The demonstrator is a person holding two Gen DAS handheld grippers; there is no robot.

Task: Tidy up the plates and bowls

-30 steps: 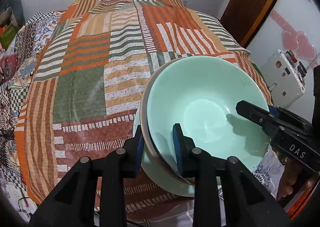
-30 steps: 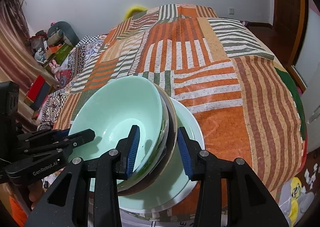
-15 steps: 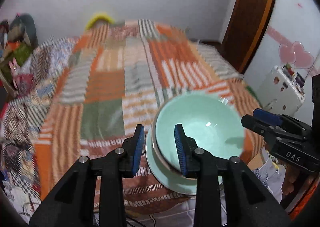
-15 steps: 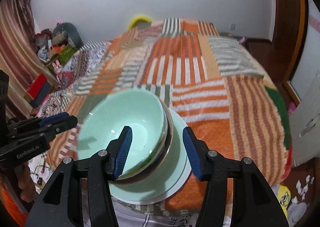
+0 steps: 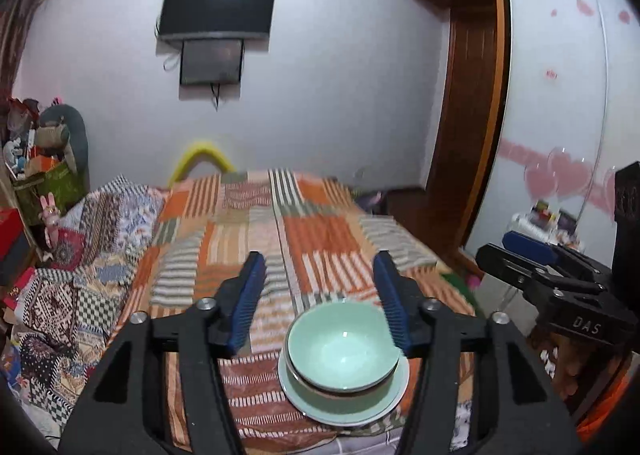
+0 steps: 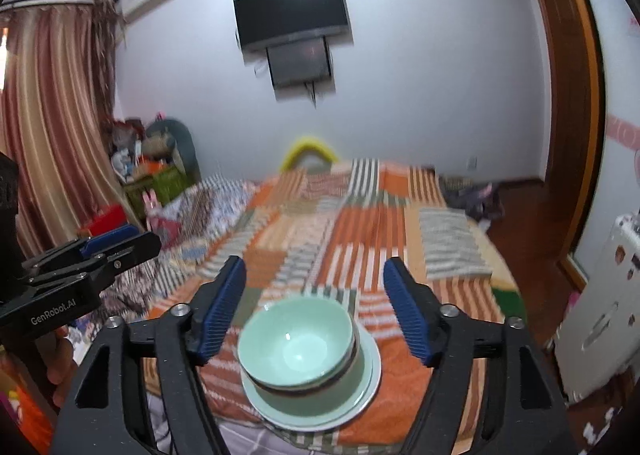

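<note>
I hold my left gripper (image 5: 318,295) and right gripper (image 6: 314,305) angled downward above the upright bowl (image 5: 343,347), jaws opening, nothing between them.

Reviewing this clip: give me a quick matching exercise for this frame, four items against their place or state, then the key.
Items
1. bowl
2. plate
3. TV
4. left gripper

Place or state
A. mounted on the wall
B. lowest of the stack, on the bedspread
C. jaws opening, nothing between them
D. top of the stack, pale green

Pairs: 1-D, 2-B, 3-A, 4-C
</note>
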